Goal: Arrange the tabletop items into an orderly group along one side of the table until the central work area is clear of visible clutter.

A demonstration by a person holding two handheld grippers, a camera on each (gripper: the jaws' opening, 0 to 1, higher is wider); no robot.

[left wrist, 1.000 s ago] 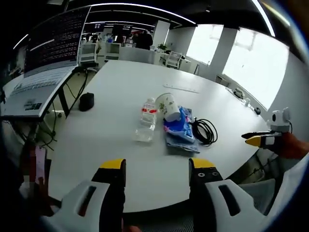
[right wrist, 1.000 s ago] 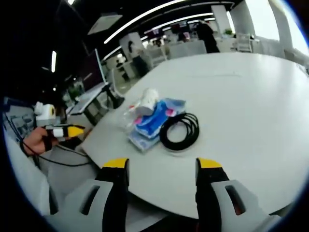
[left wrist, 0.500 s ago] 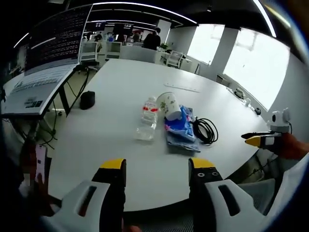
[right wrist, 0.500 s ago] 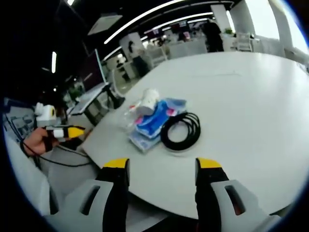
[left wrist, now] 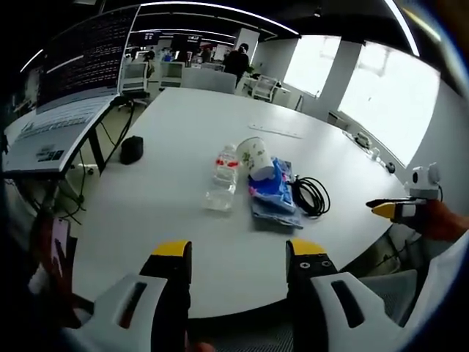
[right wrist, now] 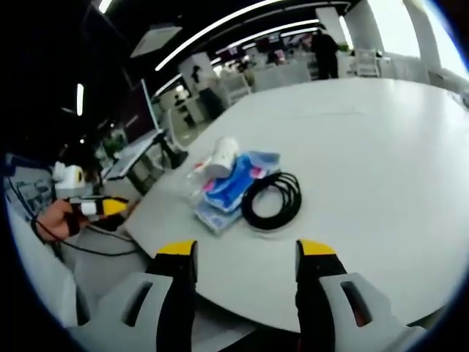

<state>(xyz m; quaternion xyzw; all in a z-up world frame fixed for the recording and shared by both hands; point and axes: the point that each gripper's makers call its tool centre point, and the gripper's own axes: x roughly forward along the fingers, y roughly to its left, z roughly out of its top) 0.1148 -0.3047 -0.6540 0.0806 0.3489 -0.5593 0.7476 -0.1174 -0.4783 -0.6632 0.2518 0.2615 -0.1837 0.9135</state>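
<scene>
Both claws gape wide and empty; bottle (left wrist: 222,183), cup (left wrist: 256,159), blue packet (left wrist: 272,196) and cable (left wrist: 311,196) cluster mid-table (left wrist: 183,132).

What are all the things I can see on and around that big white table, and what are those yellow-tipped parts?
table: one, white, spans both views
water bottle: one, clear, red label, lying beside the pack
paper cup: one, white, tipped on the pack
blue pack: one, blue with pink, mid-table
cable coil: one, black, touching the pack
dark object: one, black, table's far edge
ruler-like strip: one, pale, far side
left gripper: yellow tips, open, empty
right gripper: yellow tips, open, empty
</scene>
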